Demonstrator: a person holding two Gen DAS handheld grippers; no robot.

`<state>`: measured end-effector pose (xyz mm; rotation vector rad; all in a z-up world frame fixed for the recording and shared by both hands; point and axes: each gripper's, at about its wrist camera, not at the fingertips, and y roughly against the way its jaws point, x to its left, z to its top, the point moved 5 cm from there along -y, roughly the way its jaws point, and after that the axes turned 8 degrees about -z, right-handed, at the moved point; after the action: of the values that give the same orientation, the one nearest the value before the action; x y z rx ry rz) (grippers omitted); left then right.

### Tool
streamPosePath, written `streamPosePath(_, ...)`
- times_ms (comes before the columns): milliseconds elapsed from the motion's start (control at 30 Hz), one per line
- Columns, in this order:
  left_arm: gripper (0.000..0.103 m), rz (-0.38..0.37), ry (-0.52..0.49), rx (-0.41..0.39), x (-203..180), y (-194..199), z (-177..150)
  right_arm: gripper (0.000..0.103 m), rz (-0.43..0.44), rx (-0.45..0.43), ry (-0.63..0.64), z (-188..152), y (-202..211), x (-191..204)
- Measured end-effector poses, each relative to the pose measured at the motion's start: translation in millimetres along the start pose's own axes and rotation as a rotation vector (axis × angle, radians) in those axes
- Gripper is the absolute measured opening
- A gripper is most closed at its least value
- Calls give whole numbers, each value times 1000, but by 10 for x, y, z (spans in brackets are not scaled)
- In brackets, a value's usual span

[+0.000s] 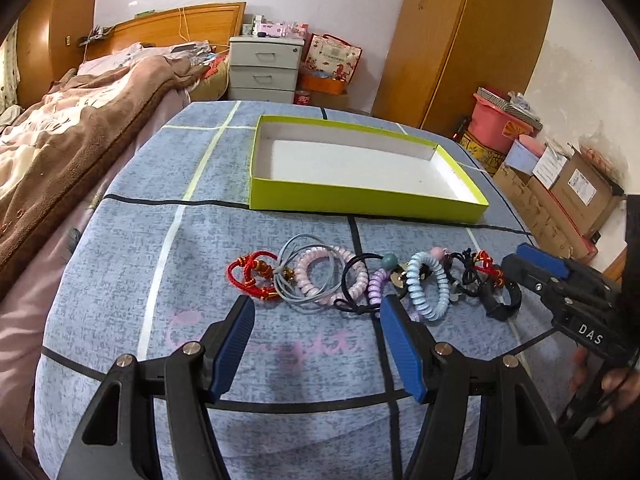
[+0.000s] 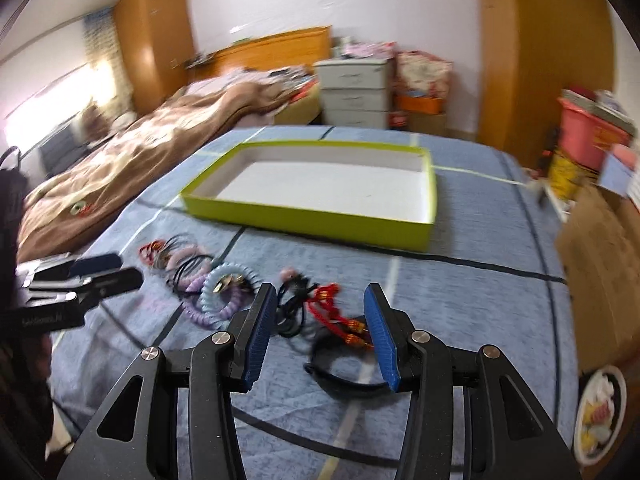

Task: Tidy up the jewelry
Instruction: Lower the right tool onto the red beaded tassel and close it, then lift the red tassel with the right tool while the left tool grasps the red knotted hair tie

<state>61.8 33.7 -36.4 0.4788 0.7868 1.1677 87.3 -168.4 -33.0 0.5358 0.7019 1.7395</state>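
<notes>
A row of jewelry and hair ties lies on the blue table cloth: a red cord bracelet, a pink spiral tie, a light blue spiral tie, a black band. An empty lime-green box stands behind the row. My left gripper is open and empty, just in front of the row. My right gripper is open, with a second red cord bracelet and the black band between its fingers. It also shows at the right of the left wrist view.
A bed with a brown blanket runs along the left of the table. Grey drawers stand behind it. Cardboard boxes and a pink bucket are on the right. A plate sits at the right edge.
</notes>
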Motion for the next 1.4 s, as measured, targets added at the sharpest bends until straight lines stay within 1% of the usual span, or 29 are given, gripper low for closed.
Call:
streamPosePath(67, 67, -7, 12, -2, 39, 4, 5, 47, -28, 16, 41, -13, -55, 7)
streamPosePath(133, 67, 0, 25, -2, 93, 0, 20, 47, -13, 48, 61, -28, -126, 1)
streamPosePath(233, 67, 14, 42, -5, 152, 4, 51, 47, -7, 68, 85, -44, -191, 18)
streamPosePath(333, 67, 3, 57, 4, 211, -10, 58, 47, -20, 89, 110, -54, -259, 34)
streamPosePath(433, 67, 17, 69, 18, 285, -38, 38, 47, -33, 119, 124, -91, -297, 2)
streamPosePath(533, 67, -1, 91, 24, 345, -34, 11, 47, -51, 113, 143, -80, -285, 3)
streamPosePath(600, 67, 13, 93, 24, 382, -26, 6, 46, -54, 118, 164, -86, -288, 27)
streamPosePath(667, 67, 11, 100, 26, 416, -21, 0, 38, -67, 117, 183, -95, -300, 46)
streamPosePath(700, 67, 4, 102, 29, 428, -22, -5, 36, -77, 113, 188, -97, -300, 43)
streamPosePath(767, 67, 11, 107, 37, 461, -27, -14, 25, -90, 109, 178, -88, -300, 19)
streamPosePath(833, 67, 20, 105, 43, 489, -33, -21, 22, -81, 107, 165, -80, -298, 0)
streamPosePath(867, 67, 23, 106, 45, 503, -38, -21, 18, -83, 106, 163, -79, -297, -9)
streamPosePath(967, 67, 24, 115, 53, 551, -58, -15, 9, -103, 99, 168, -65, -299, -20)
streamPosePath(1100, 67, 11, 137, 50, 608, -97, 29, 9, -92, 93, 140, -53, -293, -57)
streamPosePath(1133, 67, 16, 144, 47, 624, -98, 39, 8, -92, 85, 130, -43, -281, -72)
streamPosePath(1200, 67, 0, 152, 28, 645, -83, 70, 8, -85, 72, 101, -12, -252, -116)
streamPosePath(1300, 67, -3, 163, 25, 684, -88, 105, 8, -74, 53, 61, 27, -204, -171)
streamPosePath(1400, 62, -11, 170, 27, 704, -111, 130, 8, -68, 35, 19, 70, -161, -218)
